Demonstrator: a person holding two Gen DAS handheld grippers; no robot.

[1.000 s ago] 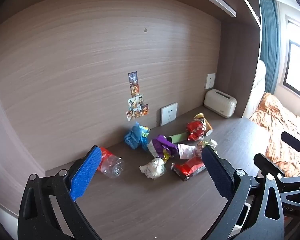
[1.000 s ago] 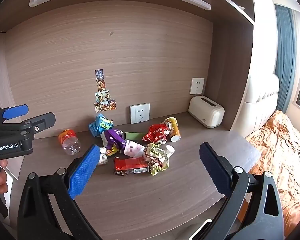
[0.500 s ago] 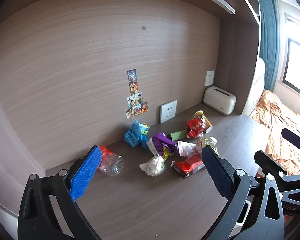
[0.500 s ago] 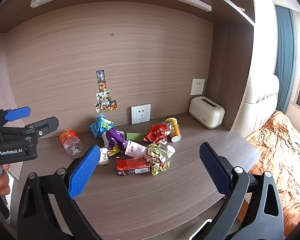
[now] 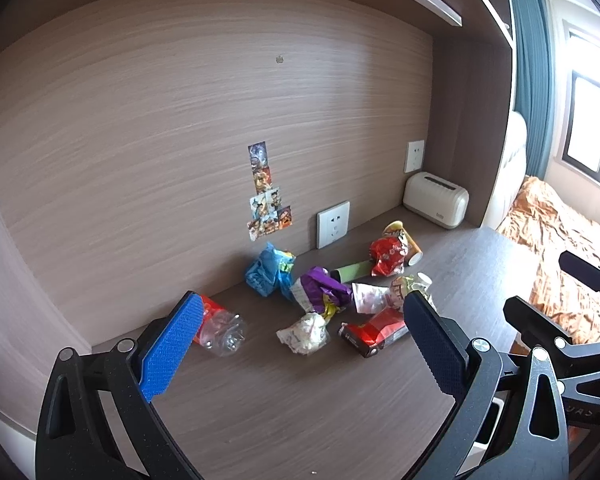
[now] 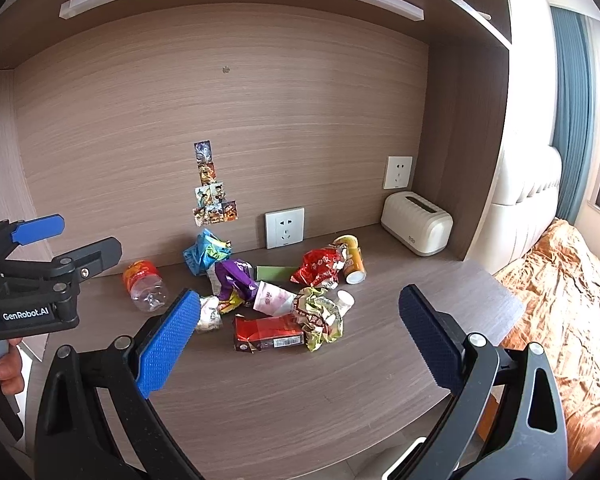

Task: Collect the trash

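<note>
A pile of trash lies on the brown desk (image 6: 300, 392) near the back wall: a crushed clear bottle with a red label (image 6: 146, 286) (image 5: 220, 326), a blue wrapper (image 6: 204, 254), a purple wrapper (image 6: 234, 280), a red box (image 6: 268, 332) (image 5: 374, 332), a red bag (image 6: 320, 266), an orange can (image 6: 352, 258), a crumpled white paper (image 5: 304, 332). My left gripper (image 5: 300, 356) is open and empty, short of the pile. My right gripper (image 6: 300, 336) is open and empty, also short of it.
A cream toaster (image 6: 416, 224) stands at the desk's back right. Wall sockets (image 6: 284, 227) and stickers (image 6: 212, 200) are on the wood wall. A shelf runs overhead. A bed with an orange cover (image 6: 560, 300) lies to the right.
Both grippers have drifted slightly; the pile sits a little higher in the views. Both stay open and empty. The trash has not moved.
</note>
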